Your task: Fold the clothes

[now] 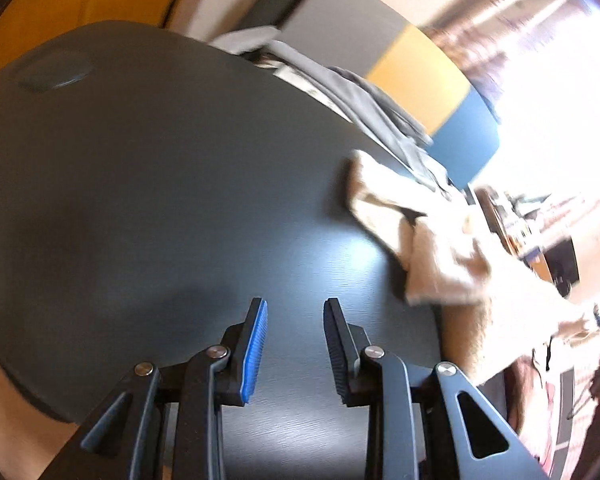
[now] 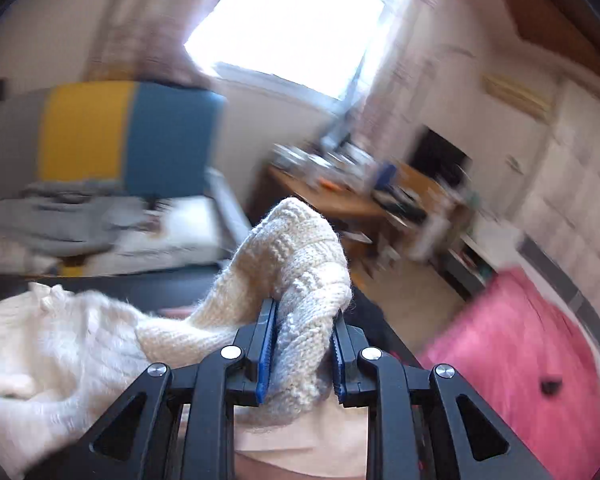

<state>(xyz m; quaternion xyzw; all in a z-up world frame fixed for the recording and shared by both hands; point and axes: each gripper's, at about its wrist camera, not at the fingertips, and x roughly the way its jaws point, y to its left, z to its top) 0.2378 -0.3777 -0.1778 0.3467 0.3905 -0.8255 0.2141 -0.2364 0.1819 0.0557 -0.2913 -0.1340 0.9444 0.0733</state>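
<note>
A cream knitted sweater [image 2: 292, 256] is bunched between my right gripper's [image 2: 302, 316] fingers, which are shut on it and hold it up off the dark table; the rest of the sweater trails down to the left [image 2: 60, 344]. In the left wrist view the same sweater [image 1: 432, 240] stretches from the table's right edge up to the right. My left gripper [image 1: 296, 312] is open and empty, low over the dark table [image 1: 160, 200], to the left of the sweater.
Grey clothes [image 1: 356, 100] lie piled along the table's far edge, also in the right wrist view [image 2: 60, 216]. A yellow-and-blue panel [image 2: 128, 132] stands behind them. A pink cloth [image 2: 516, 352] lies at the right. A cluttered wooden desk [image 2: 340, 192] stands beyond.
</note>
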